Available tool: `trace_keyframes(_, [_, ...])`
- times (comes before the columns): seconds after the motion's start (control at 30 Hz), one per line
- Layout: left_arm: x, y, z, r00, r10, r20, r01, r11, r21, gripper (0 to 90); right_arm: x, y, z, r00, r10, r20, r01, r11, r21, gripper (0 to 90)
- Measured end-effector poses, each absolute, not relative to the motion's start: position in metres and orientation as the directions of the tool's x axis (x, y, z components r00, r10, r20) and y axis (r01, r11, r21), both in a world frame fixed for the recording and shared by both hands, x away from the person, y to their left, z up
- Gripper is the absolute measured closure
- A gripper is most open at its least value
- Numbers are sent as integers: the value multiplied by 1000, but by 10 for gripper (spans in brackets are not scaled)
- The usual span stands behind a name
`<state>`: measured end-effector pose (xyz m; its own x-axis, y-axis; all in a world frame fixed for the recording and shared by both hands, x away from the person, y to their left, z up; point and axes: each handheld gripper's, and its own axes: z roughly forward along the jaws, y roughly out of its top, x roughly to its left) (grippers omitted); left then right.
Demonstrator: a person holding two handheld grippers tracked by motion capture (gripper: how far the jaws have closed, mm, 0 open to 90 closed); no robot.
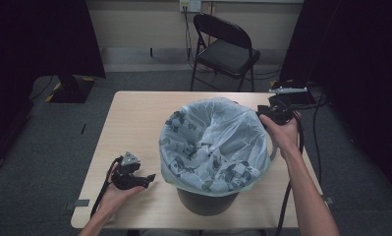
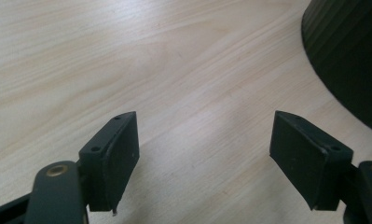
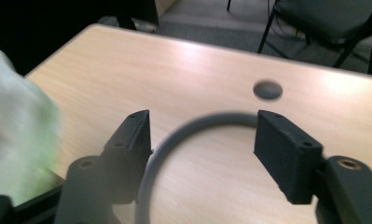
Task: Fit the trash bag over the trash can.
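— Two grippers, then. What's closest to the person?

— The left gripper, lying low over the near-left part of the light wood table. In its own view the jaws stand wide apart with bare wood grain between them and the dark ribbed bin wall at the right edge.

— And the bin?

— A dark bin stands just right of that gripper, toward the near edge, lined with a white bag printed with pandas, folded over the rim.

— The right gripper?

— Farther back, at the bin's far-right rim. Its jaws are apart, pressing on nothing; a grey ring curves between them, blurred.

— The surface beyond?

— Bare wood with a round cable hole. Past the table, grey carpet, a black folding chair against a pale wall with a socket, and black curtains on both sides.
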<state>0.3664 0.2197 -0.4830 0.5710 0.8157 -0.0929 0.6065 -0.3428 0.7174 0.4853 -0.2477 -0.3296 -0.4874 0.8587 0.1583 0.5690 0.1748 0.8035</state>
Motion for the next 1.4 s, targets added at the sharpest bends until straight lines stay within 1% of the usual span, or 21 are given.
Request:
trace_keyframes(0.1, [369, 221, -491, 564, 820, -103, 634, -349, 690, 231, 486, -257, -351, -466, 869, 167, 593, 167, 788, 331])
trace_keyframes(0.13, [370, 221, -492, 567, 817, -103, 628, -348, 696, 215, 486, -260, -358, -454, 875, 165, 604, 166, 779, 323])
trace_keyframes(0.17, [371, 220, -493, 565, 819, -95, 623, -349, 700, 201, 486, -262, -365, -441, 882, 166, 612, 160, 774, 303])
trace_keyframes(0.27, [371, 216, -496, 579, 814, -33, 591, -392, 705, 187, 485, -270, -384, -425, 891, 158, 632, 167, 757, 280])
trace_keyframes(0.33, [370, 213, -497, 582, 813, -8, 580, -407, 706, 160, 483, -275, -394, -412, 897, 161, 644, 161, 748, 292])
trace_keyframes(0.4, [369, 212, -498, 575, 818, -8, 580, -400, 710, 145, 481, -280, -403, -402, 902, 160, 650, 157, 744, 297])
trace_keyframes(0.47, [368, 212, -499, 574, 819, -1, 567, -396, 722, 141, 478, -286, -411, -392, 906, 157, 658, 157, 736, 341])
trace_keyframes(0.53, [367, 213, -500, 568, 823, -7, 568, -386, 727, 141, 475, -291, -419, -381, 912, 149, 664, 157, 731, 347])
trace_keyframes(0.63, [367, 213, -501, 573, 820, -1, 561, -391, 730, 141, 471, -297, -433, -359, 926, 119, 678, 171, 715, 380])
trace_keyframes(0.8, [367, 213, -501, 572, 820, -5, 559, -385, 734, 141, 467, -310, -457, -307, 945, 112, 719, 154, 678, 382])
trace_keyframes(0.83, [367, 213, -501, 572, 820, -5, 559, -385, 734, 141, 467, -312, -460, -291, 953, 89, 721, 158, 675, 382])
trace_keyframes(1.0, [367, 213, -501, 573, 820, -6, 559, -385, 734, 140, 467, -324, -464, -234, 969, 76, 726, 123, 676, 384])
trace_keyframes(1.1, [367, 213, -501, 573, 819, -7, 559, -385, 734, 140, 466, -327, -467, -215, 975, 54, 737, 126, 664, 388])
trace_keyframes(1.3, [367, 213, -501, 573, 820, -7, 560, -385, 734, 140, 468, -325, -474, -206, 977, 48, 754, 127, 645, 460])
trace_keyframes(1.4, [367, 213, -501, 575, 818, -3, 560, -390, 731, 140, 469, -323, -477, -198, 979, 37, 771, 133, 622, 473])
